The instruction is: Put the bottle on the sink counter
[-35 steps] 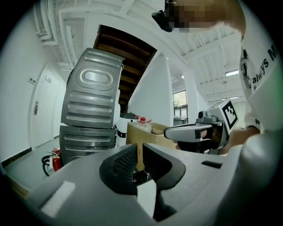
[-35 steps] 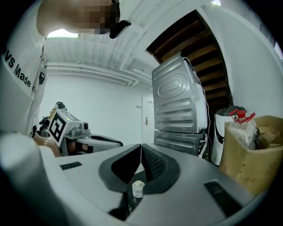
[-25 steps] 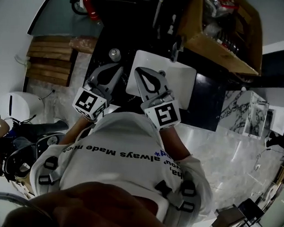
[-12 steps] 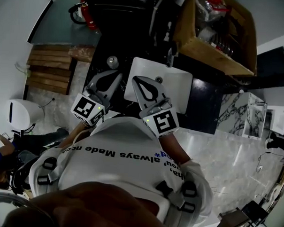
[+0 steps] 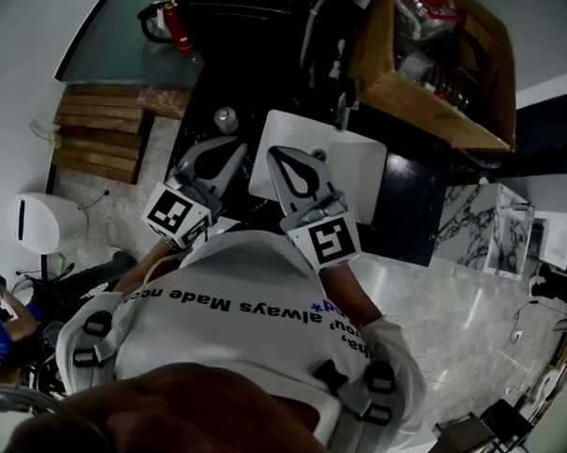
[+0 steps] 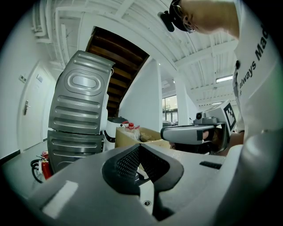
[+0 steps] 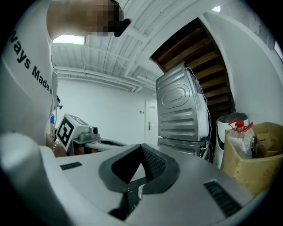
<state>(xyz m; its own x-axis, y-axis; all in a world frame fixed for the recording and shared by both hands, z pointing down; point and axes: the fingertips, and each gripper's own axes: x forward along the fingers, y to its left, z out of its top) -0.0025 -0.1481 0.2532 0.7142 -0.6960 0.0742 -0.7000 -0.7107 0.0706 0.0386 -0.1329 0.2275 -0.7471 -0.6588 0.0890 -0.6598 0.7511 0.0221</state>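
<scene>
Seen from above in the head view, a small bottle [image 5: 226,118] with a pale cap stands on the dark sink counter [image 5: 204,105], just left of the white basin [image 5: 352,168]. My left gripper [image 5: 238,149] is shut and empty, its tip a short way below the bottle and apart from it. My right gripper [image 5: 276,153] is shut and empty over the basin's near left corner. Both gripper views tilt upward and do not show the bottle. The left gripper [image 6: 139,145] sees the right one beside it, and the right gripper [image 7: 141,145] sees the left one.
A faucet [image 5: 343,106] stands at the basin's far edge. An open cardboard box [image 5: 430,96] with bottles sits at the back right. Stacked grey machines [image 6: 79,114] rise behind. A red fire extinguisher [image 5: 180,24], wooden slats [image 5: 95,133] and a white bin [image 5: 44,222] lie left.
Both grippers stay shut and side by side, hardly moving. The view has shifted slightly. A person at the lower left edge has moved downward.
</scene>
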